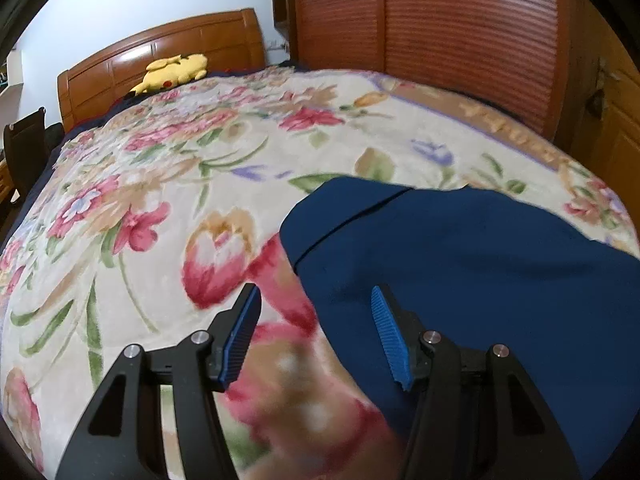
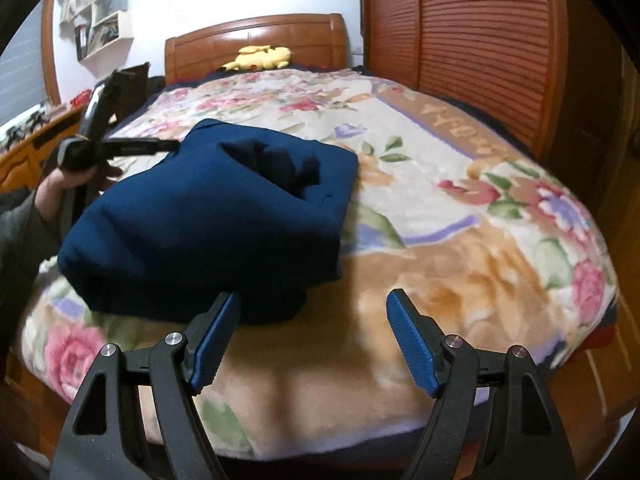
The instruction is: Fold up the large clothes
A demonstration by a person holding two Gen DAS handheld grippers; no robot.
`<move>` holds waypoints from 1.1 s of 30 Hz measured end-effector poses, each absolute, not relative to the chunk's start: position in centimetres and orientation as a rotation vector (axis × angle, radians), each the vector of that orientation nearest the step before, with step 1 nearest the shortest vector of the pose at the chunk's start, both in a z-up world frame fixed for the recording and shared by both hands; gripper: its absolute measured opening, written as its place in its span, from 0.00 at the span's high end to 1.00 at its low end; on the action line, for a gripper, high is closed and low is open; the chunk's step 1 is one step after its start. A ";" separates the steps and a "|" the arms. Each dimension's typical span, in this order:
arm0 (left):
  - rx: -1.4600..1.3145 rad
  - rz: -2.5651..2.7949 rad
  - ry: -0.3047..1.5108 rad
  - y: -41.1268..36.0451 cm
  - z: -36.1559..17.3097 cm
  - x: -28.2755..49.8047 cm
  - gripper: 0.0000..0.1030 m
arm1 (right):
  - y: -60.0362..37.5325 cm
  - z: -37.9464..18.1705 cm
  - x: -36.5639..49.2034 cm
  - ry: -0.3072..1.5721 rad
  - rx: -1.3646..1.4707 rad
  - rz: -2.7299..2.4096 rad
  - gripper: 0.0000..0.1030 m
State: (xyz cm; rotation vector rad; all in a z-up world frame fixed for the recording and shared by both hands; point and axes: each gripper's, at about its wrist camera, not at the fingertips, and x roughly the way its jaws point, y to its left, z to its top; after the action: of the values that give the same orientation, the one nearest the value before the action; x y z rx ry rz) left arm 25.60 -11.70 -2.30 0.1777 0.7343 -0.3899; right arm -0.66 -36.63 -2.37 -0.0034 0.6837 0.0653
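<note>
From the left wrist camera, the left claw (image 1: 316,296) is spread wide and grasps nothing. Its left finger hangs over the flowered blanket (image 1: 168,184), and its right finger over the edge of the dark blue garment (image 1: 460,256). The garment lies on the blanket at the lower right of this view, with a dark seam running across its upper left part. The blanket covers the bed, whose wooden headboard (image 1: 160,52) stands at the far end. A yellow plush toy (image 1: 172,72) lies against the headboard. A slatted wooden wardrobe (image 1: 440,32) rises along the bed's right side.

From the right wrist camera, the right claw (image 2: 314,300) is likewise spread wide and empty. Its left fingertip is at the near edge of the garment (image 2: 208,232), which sits as a bunched, folded bundle on the blanket (image 2: 480,232), left of centre. Behind the bundle, the left claw (image 2: 174,145) points at its far corner; from here I cannot tell its state. White wall shelves (image 2: 100,12) at the upper left hold small things too blurred to name.
</note>
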 end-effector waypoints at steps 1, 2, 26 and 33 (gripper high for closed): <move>0.180 -0.388 0.741 -11.7 -2.6 25.9 0.45 | -36.5 -2.5 -0.4 0.684 0.000 0.071 0.25; 0.185 -0.382 0.748 -11.8 -2.8 26.3 0.45 | -36.2 -2.7 -0.2 0.684 0.000 0.076 0.25; 0.124 -0.455 0.929 -12.6 -4.3 29.2 0.86 | -33.7 -4.4 0.9 0.672 -0.013 0.220 0.89; 0.160 -0.406 0.803 -12.3 1.9 26.3 0.94 | -35.5 -2.4 0.4 0.607 0.082 0.242 0.94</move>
State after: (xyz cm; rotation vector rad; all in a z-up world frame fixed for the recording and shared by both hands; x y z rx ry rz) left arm 26.32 -12.34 1.85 0.1600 0.8026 -0.4062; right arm 0.40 -35.50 -2.36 0.0820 0.6072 0.2419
